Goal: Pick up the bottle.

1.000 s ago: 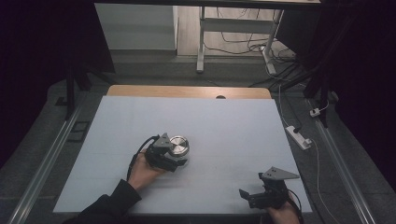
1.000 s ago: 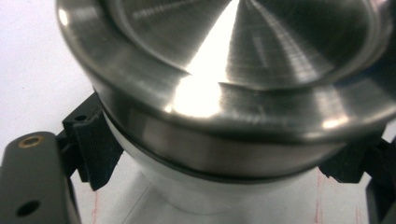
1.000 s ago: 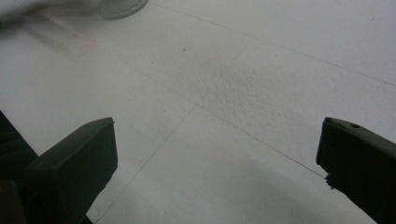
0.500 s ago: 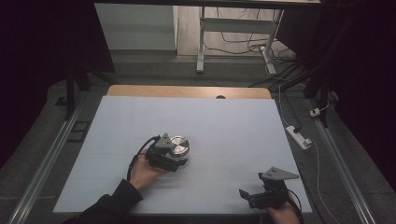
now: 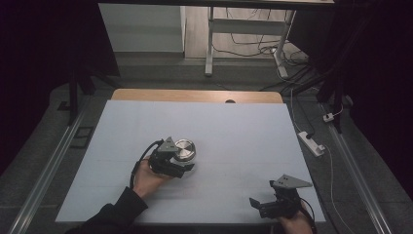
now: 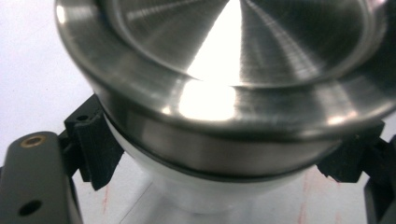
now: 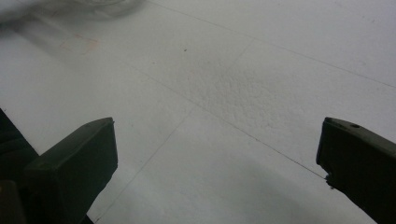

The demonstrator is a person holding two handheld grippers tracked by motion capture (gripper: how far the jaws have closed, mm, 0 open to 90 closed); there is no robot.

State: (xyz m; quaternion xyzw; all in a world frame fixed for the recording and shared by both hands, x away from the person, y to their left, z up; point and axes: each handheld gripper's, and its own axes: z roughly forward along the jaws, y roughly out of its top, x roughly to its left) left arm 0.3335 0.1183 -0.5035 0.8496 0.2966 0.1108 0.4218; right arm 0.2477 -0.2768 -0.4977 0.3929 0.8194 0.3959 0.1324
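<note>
Tin (image 5: 184,149) clamped low by left gripper (image 5: 179,165); smooth curved wall could slip. Right gripper (image 5: 263,207) spread, empty, at 5 o'clock.

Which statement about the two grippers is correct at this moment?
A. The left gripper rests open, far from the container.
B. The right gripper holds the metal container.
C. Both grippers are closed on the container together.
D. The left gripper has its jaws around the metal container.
D: in the left gripper view, the left gripper has a black jaw at each side of the metal container, while the right gripper stands open over the bare table.
</note>
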